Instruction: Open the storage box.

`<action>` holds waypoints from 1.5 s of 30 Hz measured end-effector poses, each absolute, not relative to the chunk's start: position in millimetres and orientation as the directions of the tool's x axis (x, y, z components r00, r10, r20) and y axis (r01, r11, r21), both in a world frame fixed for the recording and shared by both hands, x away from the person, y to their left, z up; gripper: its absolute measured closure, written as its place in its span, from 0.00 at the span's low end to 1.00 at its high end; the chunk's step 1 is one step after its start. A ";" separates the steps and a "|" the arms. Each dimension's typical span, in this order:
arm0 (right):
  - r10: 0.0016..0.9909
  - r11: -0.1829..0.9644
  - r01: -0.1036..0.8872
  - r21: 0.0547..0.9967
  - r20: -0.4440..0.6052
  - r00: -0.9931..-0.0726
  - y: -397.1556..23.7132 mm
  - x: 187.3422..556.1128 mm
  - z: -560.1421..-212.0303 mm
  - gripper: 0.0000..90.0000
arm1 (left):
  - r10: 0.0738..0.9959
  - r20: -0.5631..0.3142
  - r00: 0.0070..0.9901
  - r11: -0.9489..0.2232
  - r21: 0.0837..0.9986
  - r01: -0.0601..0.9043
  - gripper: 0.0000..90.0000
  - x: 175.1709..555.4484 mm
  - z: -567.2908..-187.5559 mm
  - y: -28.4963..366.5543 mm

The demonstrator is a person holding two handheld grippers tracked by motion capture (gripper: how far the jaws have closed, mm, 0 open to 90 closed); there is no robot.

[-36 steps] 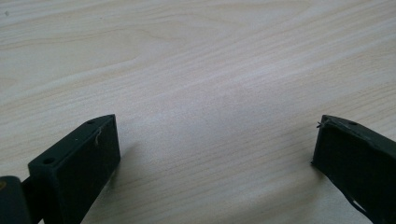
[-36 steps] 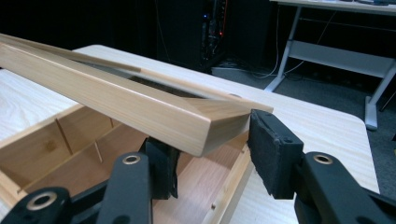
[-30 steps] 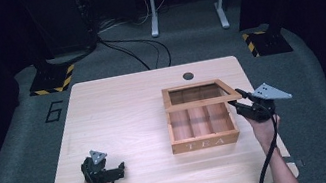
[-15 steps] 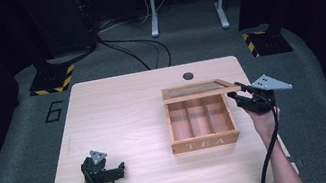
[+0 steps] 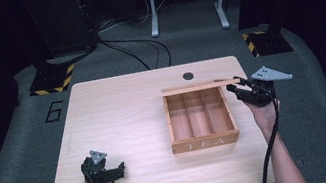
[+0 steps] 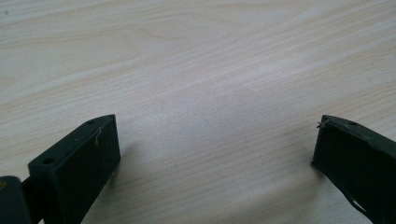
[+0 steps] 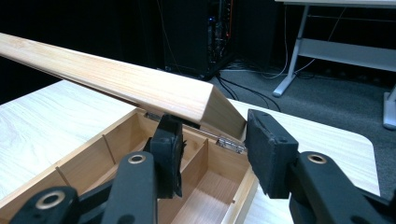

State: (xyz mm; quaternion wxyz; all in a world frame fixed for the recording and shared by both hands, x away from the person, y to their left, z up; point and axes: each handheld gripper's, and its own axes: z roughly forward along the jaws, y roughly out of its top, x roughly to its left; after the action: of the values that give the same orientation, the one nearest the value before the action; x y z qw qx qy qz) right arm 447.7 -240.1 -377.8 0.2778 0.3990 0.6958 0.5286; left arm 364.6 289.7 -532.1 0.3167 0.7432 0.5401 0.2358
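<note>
While the left gripper (image 5: 114, 171) rests idle near the table's (image 5: 122, 129) front left corner, its jaws spread wide over bare wood, the work sits to the right: the wooden tea box (image 5: 200, 120) lies on the right half of the table, its hinged lid (image 7: 126, 81) raised partway. The right gripper (image 7: 212, 144) pinches the lid's right end corner. Judging by the tilt, the lid is about half open and has yet to swing fully back.
</note>
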 end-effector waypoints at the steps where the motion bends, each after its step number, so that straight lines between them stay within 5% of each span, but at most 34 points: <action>1: 0.849 0.123 0.262 0.957 0.035 -0.527 -240.1 447.7 -377.8 0.63 | 0.952 0.008 0.305 -0.216 0.725 0.653 0.00 364.6 -532.1 289.7; 45: 0.833 0.128 0.326 0.937 0.077 -0.548 -243.2 490.7 -344.3 0.65 | 0.951 0.011 0.308 -0.220 0.723 0.655 0.00 364.6 -531.9 290.1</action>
State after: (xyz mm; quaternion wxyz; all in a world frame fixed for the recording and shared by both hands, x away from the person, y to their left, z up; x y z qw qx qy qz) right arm 490.7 -243.2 -344.3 0.2439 0.4079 0.7102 0.5194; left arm 364.6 290.1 -531.9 0.3152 0.7446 0.5392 0.2355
